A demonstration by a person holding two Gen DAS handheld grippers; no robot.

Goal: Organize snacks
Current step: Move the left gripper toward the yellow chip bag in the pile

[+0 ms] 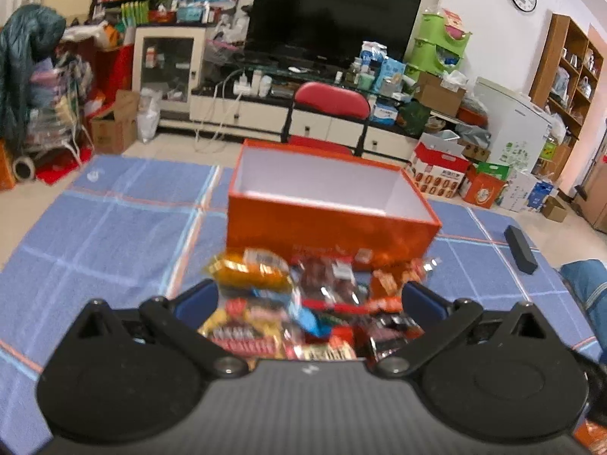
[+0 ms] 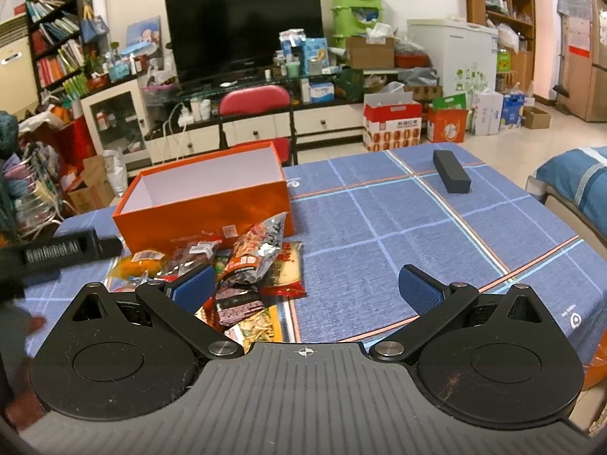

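On the blue tabletop (image 2: pixel 417 227), snacks (image 1: pixel 303 303) are lying straight ahead between the open left tool (image 1: pixel 309 299), nearer than the open right tool (image 2: pixel 305 284), box (image 1: pixel 326 204) just beyond.

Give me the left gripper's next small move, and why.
Probably lower the left gripper onto the pile of wrapped snack packets and close on one. Its jaws stand open right over the pile, holding nothing, and the open orange cardboard box behind looks empty.

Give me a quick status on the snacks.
Left gripper open over snack pile. Right gripper open, empty. Orange box empty behind pile. Nothing blocking.
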